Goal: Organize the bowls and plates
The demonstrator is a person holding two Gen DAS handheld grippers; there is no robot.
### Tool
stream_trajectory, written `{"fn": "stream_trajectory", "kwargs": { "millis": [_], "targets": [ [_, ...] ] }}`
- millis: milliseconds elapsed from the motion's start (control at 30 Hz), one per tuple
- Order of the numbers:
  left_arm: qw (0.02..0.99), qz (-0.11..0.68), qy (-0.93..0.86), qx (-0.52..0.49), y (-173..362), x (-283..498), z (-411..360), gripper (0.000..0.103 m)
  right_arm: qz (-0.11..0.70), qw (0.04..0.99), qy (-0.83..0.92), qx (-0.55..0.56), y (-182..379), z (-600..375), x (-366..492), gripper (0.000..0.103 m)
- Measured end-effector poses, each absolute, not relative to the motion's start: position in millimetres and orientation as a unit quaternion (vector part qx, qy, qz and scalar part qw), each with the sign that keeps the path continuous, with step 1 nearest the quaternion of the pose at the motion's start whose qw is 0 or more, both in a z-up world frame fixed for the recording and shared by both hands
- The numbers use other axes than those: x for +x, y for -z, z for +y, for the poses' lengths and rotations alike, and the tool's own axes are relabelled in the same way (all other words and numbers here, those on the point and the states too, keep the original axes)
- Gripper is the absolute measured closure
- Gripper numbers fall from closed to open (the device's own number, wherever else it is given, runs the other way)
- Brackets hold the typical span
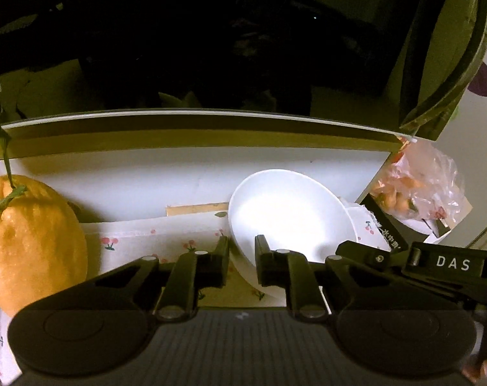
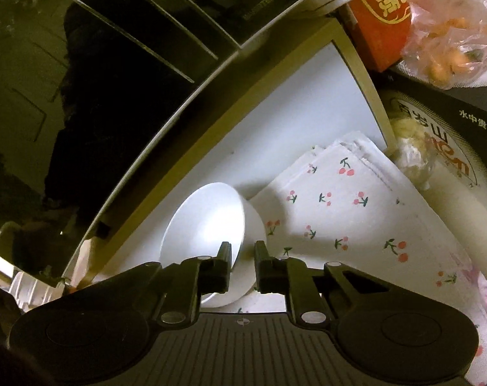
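Observation:
In the left wrist view a white bowl point(image 1: 291, 215) is held tilted above the cherry-print cloth point(image 1: 166, 241). My left gripper point(image 1: 242, 257) is shut on its near rim, one finger inside and one outside. In the right wrist view a second white bowl point(image 2: 208, 222) is held tilted beside the same cloth point(image 2: 356, 218). My right gripper point(image 2: 242, 257) is shut on that bowl's rim. The right gripper's black body also shows at the right edge of the left wrist view point(image 1: 436, 267).
A large yellow citrus fruit point(image 1: 28, 241) sits at the left. A white back panel point(image 1: 179, 177) and dark glossy screen point(image 2: 98, 96) rise behind. A plastic bag of small oranges point(image 2: 452, 41), a red box point(image 2: 378, 9) and a dark box point(image 2: 452, 135) crowd the right.

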State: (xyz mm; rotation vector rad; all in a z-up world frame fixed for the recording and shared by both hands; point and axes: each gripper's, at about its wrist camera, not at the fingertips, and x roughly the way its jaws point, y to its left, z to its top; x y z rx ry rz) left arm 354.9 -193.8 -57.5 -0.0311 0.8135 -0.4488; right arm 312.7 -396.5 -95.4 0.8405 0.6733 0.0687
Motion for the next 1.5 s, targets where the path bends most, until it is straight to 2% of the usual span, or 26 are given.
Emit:
{"fn": "stream_trajectory", "kwargs": {
  "millis": [300, 900, 1200, 1500],
  "targets": [
    [0.893, 0.388, 0.227, 0.002, 35, 337, -188, 0.088, 0.316, 0.856, -0.033, 0.409, 72, -397, 293, 0.089],
    [0.898, 0.377, 0.225, -0.004, -29, 256, -158, 0.088, 0.313, 0.872, -0.046, 0.374, -15, -369, 218, 0.089],
    [0.897, 0.384, 0.218, -0.016, -40, 197, -127, 0.088, 0.336, 0.87, -0.056, 0.357, -31, -347, 166, 0.089],
    [0.892, 0.4, 0.208, -0.024, -27, 144, -103, 0.088, 0.38, 0.859, -0.065, 0.338, -20, -322, 120, 0.088]
  ]
}}
